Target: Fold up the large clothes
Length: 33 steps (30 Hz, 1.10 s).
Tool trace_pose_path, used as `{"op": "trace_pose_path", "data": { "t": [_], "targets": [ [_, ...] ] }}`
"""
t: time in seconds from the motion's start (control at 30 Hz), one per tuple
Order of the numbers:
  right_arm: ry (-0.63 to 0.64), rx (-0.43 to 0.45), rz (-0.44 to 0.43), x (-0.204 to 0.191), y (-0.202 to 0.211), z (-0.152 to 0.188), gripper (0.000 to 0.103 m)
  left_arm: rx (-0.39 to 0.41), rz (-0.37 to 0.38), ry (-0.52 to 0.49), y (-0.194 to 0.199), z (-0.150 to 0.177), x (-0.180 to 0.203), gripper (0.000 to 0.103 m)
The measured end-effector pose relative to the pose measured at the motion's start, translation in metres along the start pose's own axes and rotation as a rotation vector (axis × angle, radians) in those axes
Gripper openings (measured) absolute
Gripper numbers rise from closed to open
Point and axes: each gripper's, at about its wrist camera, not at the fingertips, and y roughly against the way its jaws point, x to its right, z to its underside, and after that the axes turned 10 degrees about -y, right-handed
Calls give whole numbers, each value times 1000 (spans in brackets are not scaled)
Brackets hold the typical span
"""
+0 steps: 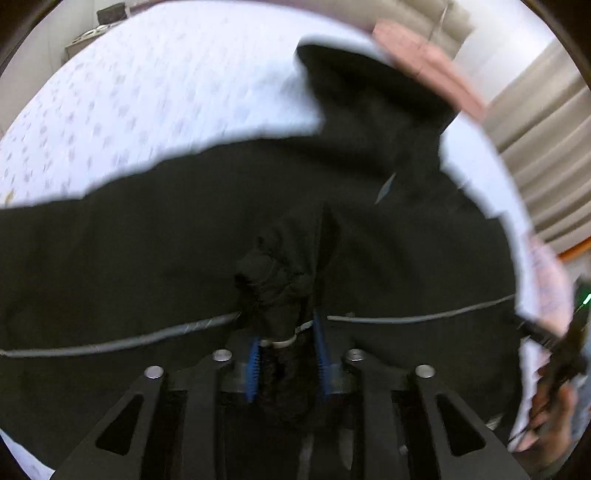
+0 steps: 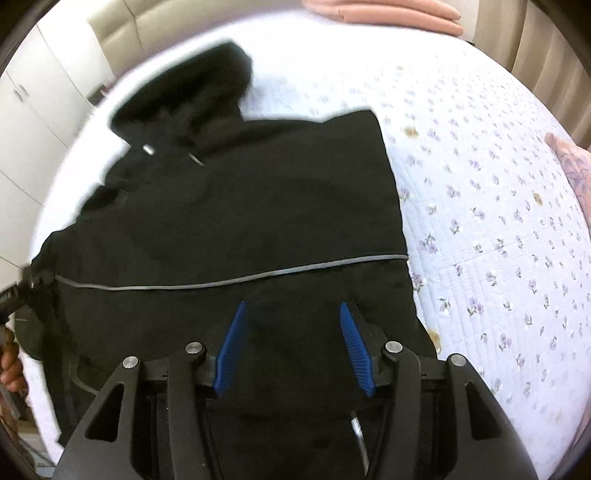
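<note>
A large black hooded jacket with a thin grey stripe lies spread on a white bedspread with small purple flowers. My left gripper is shut on a bunched wad of the black fabric between its blue pads. In the right wrist view the same jacket lies with its hood at the far left. My right gripper is open, its blue pads wide apart just above the jacket's near part, holding nothing.
A pink folded blanket lies at the bed's far edge. White cabinets stand at the left and beige curtains at the right. The other gripper and hand show at the right edge. A patterned pink pillow sits at the right.
</note>
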Motion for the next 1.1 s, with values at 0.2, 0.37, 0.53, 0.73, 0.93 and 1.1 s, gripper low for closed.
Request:
{"op": "trace_pose_path", "data": {
  "t": [0.2,0.37,0.53,0.73,0.93,1.1],
  "targets": [
    [47,-2,47,-10,-7,-3,62,71,-28,39,23,10,6,34],
    [34,29,-29,-19,32,4,62,193,-169,-29,81,20,35,36],
    [61,29,-40,-38,42,36,62,162,-91,-78,55,17,64,41],
    [121,-22,57,-54,7,55,62,59,-98,-13,-7,21,62,40],
    [130,-33,63,-61,-1,47,62,84,-49,50,22,33,52,41],
    [143,-13,64,-61,-1,56,64,159,-112,187,80,68,13,41]
  ]
}}
